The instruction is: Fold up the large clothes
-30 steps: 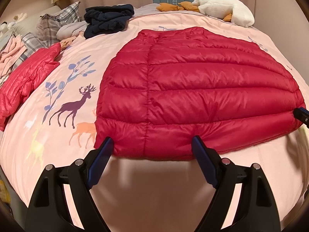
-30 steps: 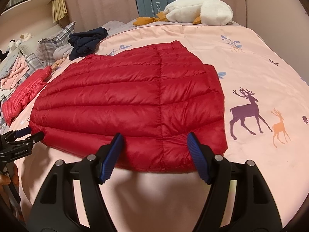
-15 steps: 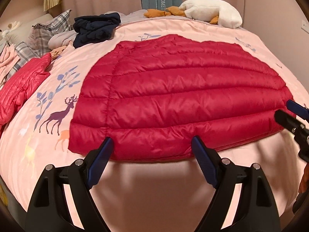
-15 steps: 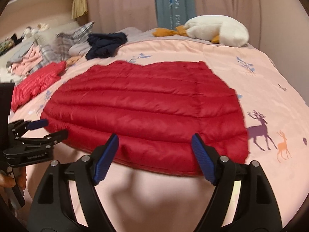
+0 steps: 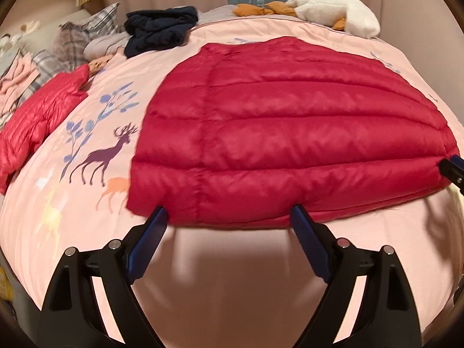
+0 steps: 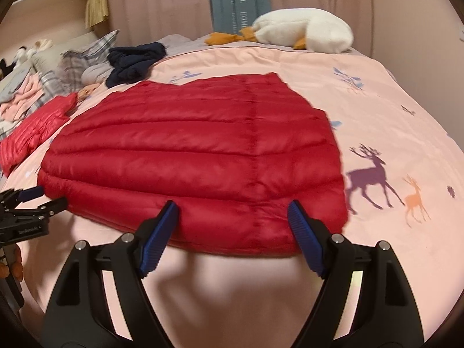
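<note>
A dark red quilted down jacket (image 5: pixel 284 133) lies flat on the pink deer-print bedspread (image 5: pixel 87 203); it also shows in the right wrist view (image 6: pixel 197 156). My left gripper (image 5: pixel 229 217) is open, its blue fingertips at the jacket's near hem by the left corner. My right gripper (image 6: pixel 232 211) is open at the near hem by the right corner. The left gripper (image 6: pixel 32 200) shows at the left edge of the right wrist view, and the right gripper's tip (image 5: pixel 452 168) at the right edge of the left wrist view.
A lighter red jacket (image 5: pixel 37 121) lies at the left. A dark navy garment (image 5: pixel 159 29), plaid pillows (image 5: pixel 87 34) and pink clothes (image 6: pixel 20 98) are at the far left. A white plush goose (image 6: pixel 304 32) lies at the far edge by the curtains.
Both grippers have moved closer to the jacket's near hem and apart toward its corners. Both stayed open. The jacket has not moved.
</note>
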Motion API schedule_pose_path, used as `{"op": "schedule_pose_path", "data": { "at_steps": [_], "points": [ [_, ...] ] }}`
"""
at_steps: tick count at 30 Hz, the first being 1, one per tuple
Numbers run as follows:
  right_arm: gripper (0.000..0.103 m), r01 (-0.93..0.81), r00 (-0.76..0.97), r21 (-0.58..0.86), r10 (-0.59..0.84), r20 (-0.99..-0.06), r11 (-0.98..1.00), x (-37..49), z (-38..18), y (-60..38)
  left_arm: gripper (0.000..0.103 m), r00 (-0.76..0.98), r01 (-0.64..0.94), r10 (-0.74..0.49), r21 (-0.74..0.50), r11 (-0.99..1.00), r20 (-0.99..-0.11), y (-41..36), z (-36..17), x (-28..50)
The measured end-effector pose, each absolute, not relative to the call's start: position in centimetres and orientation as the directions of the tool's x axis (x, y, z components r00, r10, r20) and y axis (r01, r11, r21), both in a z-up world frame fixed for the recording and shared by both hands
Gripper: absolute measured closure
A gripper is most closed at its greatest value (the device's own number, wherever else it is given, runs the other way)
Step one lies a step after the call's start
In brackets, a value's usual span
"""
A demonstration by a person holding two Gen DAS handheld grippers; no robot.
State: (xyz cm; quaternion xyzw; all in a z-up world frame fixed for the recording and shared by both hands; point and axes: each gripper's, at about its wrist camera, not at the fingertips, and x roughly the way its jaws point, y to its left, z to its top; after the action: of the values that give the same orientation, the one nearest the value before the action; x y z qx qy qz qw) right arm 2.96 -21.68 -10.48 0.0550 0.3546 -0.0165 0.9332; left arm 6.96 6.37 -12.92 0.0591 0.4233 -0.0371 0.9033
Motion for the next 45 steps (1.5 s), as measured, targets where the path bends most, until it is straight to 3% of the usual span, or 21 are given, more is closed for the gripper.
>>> {"op": "schedule_pose_path", "data": {
  "at_steps": [20, 45],
  "points": [
    [0.023, 0.203, 0.729, 0.127, -0.063, -0.682, 0.971, 2.3, -11.0, -25.9, 0.015, 0.634, 0.033, 0.014, 0.045, 0.998, -0.774, 9.7, -12.8, 7.4],
    [0.023, 0.245, 0.724, 0.129, -0.093, -0.683, 0.961, 2.1, -11.0, -27.3, 0.015, 0.637, -0.009, 0.046, 0.053, 0.999, -0.769, 11.6, -12.5, 7.6]
  ]
}}
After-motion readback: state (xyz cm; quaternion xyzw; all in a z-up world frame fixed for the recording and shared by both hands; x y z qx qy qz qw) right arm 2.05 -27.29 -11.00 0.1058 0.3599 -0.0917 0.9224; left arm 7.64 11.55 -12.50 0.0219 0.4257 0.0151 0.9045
